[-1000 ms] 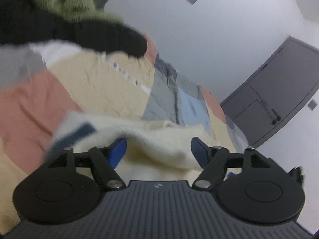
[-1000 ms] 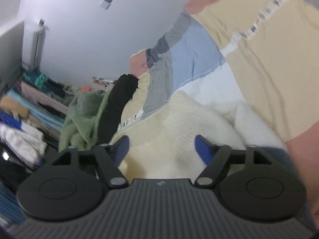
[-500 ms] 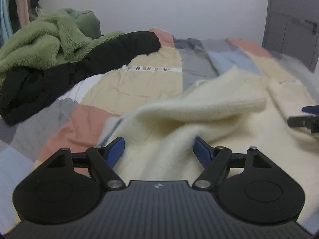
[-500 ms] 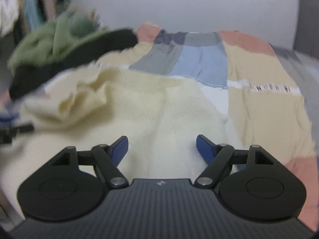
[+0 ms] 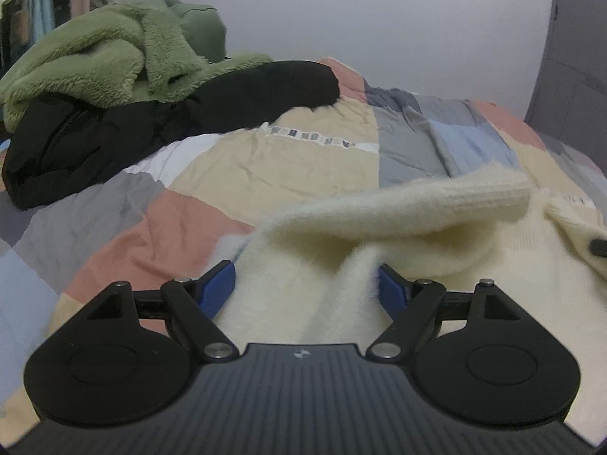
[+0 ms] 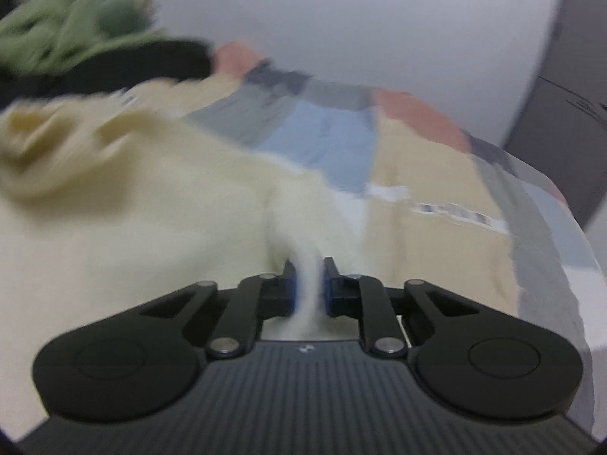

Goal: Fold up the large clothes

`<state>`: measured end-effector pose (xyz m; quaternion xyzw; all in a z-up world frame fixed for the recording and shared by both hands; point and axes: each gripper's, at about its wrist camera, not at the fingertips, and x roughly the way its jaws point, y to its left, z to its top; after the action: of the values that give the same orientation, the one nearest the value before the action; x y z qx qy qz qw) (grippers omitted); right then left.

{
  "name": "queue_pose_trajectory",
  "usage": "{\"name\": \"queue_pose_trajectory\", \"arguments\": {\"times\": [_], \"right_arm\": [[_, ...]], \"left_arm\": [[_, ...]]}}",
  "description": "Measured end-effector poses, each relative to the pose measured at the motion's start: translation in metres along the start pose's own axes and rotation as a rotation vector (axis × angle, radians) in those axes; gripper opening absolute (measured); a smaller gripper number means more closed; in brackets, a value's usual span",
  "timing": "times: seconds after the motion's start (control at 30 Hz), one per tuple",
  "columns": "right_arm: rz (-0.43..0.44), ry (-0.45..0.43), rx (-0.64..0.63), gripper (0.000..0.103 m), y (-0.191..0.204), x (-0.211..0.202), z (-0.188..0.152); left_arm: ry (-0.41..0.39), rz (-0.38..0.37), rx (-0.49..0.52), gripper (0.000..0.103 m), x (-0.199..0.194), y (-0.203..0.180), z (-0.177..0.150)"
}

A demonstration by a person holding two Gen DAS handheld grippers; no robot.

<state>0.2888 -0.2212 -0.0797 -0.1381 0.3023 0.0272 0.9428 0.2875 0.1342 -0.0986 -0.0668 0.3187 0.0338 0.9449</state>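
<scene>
A cream knit sweater point(image 5: 398, 220) lies rumpled on a patchwork bedspread point(image 5: 265, 159), one ribbed sleeve or edge lifted across the middle. My left gripper point(image 5: 303, 271) is low over the sweater with its jaws wide and still opening. A fold of knit lies between the blue pads, which do not press on it. In the blurred right wrist view my right gripper point(image 6: 309, 265) is closing, its pads pinching a narrow upright fold of the sweater point(image 6: 151, 208). A dark fingertip point(image 5: 599, 244) of it shows at the right edge of the left wrist view.
A green fleece point(image 5: 106, 49) lies heaped on a black garment point(image 5: 189, 113) at the bed's far left. Hanging clothes stand behind them. A grey door point(image 5: 576, 76) is at the right, past the bedspread point(image 6: 436, 174). A white wall rises behind the bed.
Both views have rolled from tilted to level. The right gripper's jaws went from wide apart to pinched on a sweater fold. The left gripper has edged closer over the sweater.
</scene>
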Motion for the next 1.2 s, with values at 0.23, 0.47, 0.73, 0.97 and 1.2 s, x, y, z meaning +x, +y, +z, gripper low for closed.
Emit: {"name": "queue_pose_trajectory", "arguments": {"times": [0.23, 0.47, 0.73, 0.97, 1.2], "right_arm": [[-0.071, 0.076, 0.148, 0.014, -0.044, 0.025, -0.012], [-0.100, 0.060, 0.103, 0.016, -0.033, 0.019, -0.017], [-0.027, 0.005, 0.185, 0.029, -0.034, -0.002, -0.011], [0.090, -0.088, 0.247, 0.043, -0.028, -0.033, -0.003], [0.235, -0.095, 0.272, 0.043, -0.016, -0.042, -0.001]], "left_arm": [[0.009, 0.019, -0.079, 0.085, 0.001, 0.011, 0.002], [0.012, 0.010, -0.147, 0.086, -0.004, 0.020, 0.003], [-0.028, -0.014, -0.125, 0.085, -0.028, 0.011, 0.003], [-0.133, -0.097, -0.090, 0.085, -0.064, -0.002, 0.000], [-0.122, -0.382, 0.042, 0.085, -0.074, -0.041, -0.011]]}}
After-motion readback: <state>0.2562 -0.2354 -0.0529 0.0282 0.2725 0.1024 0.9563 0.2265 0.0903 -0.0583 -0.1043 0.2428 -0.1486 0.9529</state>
